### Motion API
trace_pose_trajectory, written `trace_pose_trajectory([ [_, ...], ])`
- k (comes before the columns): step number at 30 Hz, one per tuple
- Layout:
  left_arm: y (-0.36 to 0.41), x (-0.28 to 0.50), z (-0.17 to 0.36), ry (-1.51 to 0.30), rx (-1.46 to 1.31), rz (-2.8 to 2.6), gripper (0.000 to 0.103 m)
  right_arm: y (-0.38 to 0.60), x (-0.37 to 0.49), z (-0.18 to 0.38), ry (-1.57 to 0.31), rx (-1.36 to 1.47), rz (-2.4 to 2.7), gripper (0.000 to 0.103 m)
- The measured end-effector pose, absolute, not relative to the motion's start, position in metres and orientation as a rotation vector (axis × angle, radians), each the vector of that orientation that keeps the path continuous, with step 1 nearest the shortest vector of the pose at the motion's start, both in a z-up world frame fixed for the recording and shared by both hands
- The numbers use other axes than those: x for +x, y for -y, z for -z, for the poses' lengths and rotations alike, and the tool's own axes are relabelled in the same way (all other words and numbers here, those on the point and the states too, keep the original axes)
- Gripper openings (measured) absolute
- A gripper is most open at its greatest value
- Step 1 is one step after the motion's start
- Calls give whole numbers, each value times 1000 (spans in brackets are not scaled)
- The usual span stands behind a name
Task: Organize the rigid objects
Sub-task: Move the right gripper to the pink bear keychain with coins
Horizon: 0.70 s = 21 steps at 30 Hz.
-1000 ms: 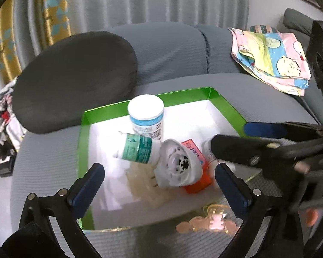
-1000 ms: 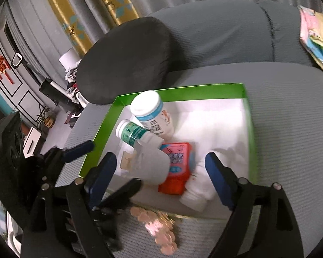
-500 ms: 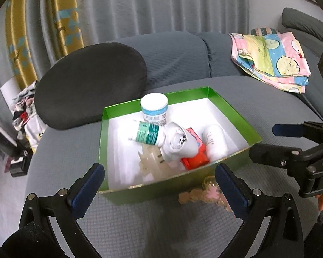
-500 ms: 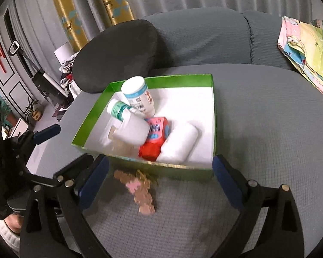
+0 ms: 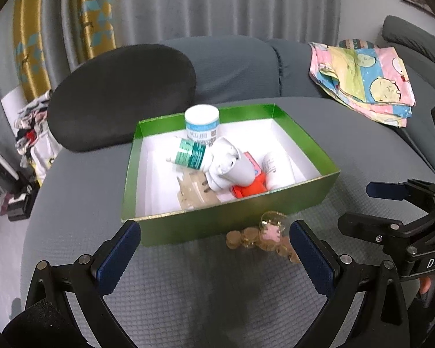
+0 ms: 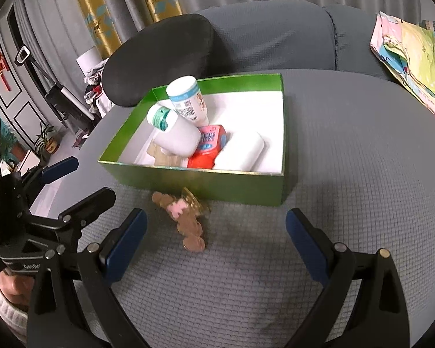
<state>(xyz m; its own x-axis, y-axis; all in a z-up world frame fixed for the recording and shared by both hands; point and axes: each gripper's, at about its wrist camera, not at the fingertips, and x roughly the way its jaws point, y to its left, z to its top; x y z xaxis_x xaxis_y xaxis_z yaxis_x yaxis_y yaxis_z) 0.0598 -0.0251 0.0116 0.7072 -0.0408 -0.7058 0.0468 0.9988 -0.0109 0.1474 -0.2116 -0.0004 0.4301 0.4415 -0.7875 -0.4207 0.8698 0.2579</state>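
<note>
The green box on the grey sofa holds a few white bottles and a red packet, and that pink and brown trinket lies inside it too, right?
Not quite. The trinket lies outside the green box, on the grey sofa against its front wall, as the right wrist view shows. The white bottles and red packet are inside.

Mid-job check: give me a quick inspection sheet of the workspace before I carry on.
Surface: grey sofa seat.
Job's things: green box holds bottles, an orange-red packet and a beige clip; gold-and-pink hair clip lies outside, against its front wall.
Clutter: patterned cloth on the sofa.
Grippers: left gripper and right gripper both open, empty.
Cables: nothing seen.
Surroundings: black cushion, curtains.
</note>
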Motion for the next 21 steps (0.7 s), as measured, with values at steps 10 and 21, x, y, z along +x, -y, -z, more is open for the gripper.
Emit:
trace_pose_trajectory([
  [10, 17, 75, 29, -945, -167, 89, 102, 200, 140, 40, -1056, -38, -572, 97],
  [21, 17, 102, 59, -1034, -320, 137, 102, 169, 148, 71, -1077, -112, -643, 93],
])
